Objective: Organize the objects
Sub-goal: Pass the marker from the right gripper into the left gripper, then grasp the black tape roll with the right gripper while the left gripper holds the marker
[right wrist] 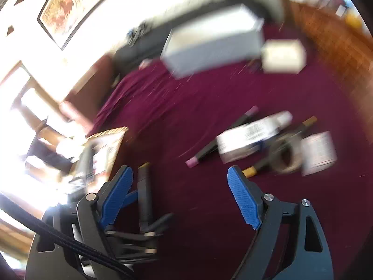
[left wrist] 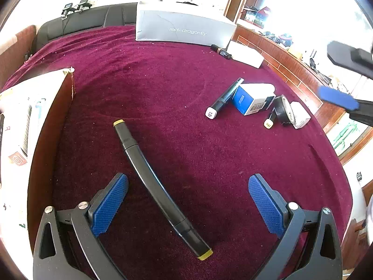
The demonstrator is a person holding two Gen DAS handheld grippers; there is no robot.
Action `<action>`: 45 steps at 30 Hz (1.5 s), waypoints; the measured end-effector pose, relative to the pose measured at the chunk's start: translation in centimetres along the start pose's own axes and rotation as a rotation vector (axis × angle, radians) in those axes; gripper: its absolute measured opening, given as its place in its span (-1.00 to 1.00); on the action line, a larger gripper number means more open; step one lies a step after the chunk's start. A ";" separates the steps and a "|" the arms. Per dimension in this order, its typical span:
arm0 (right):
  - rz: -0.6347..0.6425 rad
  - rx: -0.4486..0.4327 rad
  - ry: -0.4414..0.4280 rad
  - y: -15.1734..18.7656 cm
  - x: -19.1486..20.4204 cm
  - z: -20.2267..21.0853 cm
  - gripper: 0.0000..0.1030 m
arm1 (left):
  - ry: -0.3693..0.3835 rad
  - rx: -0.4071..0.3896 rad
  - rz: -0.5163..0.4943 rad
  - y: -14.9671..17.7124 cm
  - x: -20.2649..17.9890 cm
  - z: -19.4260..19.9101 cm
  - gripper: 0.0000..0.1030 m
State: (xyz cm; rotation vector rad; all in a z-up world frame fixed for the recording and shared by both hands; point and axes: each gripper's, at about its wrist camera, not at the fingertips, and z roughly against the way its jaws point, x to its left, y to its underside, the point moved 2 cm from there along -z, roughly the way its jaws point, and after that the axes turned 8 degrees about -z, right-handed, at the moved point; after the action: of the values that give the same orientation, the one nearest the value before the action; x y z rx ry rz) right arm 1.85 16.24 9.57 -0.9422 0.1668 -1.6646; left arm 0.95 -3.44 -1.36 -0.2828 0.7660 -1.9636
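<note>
A black marker with yellow caps (left wrist: 149, 177) lies on the maroon cloth (left wrist: 163, 88) between the fingers of my left gripper (left wrist: 188, 201), which is open; neither pad touches it. The same marker (right wrist: 144, 191) shows low and left in the blurred right wrist view. Farther right lies a cluster: a white-capped marker (left wrist: 223, 98), a blue and white box (left wrist: 251, 99), a black tape roll (left wrist: 283, 110), a small white box (left wrist: 300, 114) and a yellow-capped marker (left wrist: 269, 122). My right gripper (right wrist: 180, 197) is open and empty above the cloth, short of that cluster (right wrist: 249, 140). Its blue pad (left wrist: 338, 98) shows at the right edge.
An open box with brown walls (left wrist: 46, 135) stands at the left, close to the left gripper. At the back stand a grey box (left wrist: 184, 26) and a white box (left wrist: 246, 53), with a dark marker (left wrist: 220, 51) between them. A wooden edge (left wrist: 291, 74) borders the cloth on the right.
</note>
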 end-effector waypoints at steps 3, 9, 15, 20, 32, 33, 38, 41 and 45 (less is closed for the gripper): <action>-0.070 -0.101 0.039 0.6 -2.4 0.4 0.67 | -0.022 0.012 -0.017 0.1 -0.2 -0.1 0.95; -0.306 0.005 -0.028 0.8 -6.3 -4.5 0.66 | -0.114 0.064 -0.083 0.1 -1.5 -0.7 0.95; -0.299 0.019 -0.072 1.6 -7.5 -6.0 0.66 | -0.176 0.091 -0.110 0.2 -2.0 -1.2 0.93; -0.298 -0.001 -0.096 2.2 -8.3 -5.9 0.66 | -0.088 0.059 -0.010 0.0 -0.2 0.6 -0.73; -0.287 0.014 -0.123 2.3 -8.2 -6.4 0.66 | -0.097 0.068 -0.004 -0.4 -0.3 0.1 -0.70; -0.285 0.014 -0.121 2.3 -8.3 -6.4 0.66 | -0.117 0.064 -0.021 -0.4 -0.8 0.0 -0.66; -0.291 0.006 -0.117 2.3 -8.4 -6.4 0.66 | -0.207 0.029 -0.142 0.0 -3.5 -0.8 -0.33; -0.313 -0.030 -0.107 2.2 -8.9 -5.5 0.66 | -0.148 0.025 -0.098 0.0 -2.6 -0.3 -0.78; -0.274 -0.112 -0.032 1.7 -9.3 -2.6 0.66 | -0.077 0.010 -0.030 0.2 -1.3 0.1 -0.78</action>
State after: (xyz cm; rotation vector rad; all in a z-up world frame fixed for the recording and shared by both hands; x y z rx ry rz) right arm 1.61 22.78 2.31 -1.1150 0.1138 -1.9050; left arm 1.78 -2.47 -1.23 -0.3637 0.7053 -1.9726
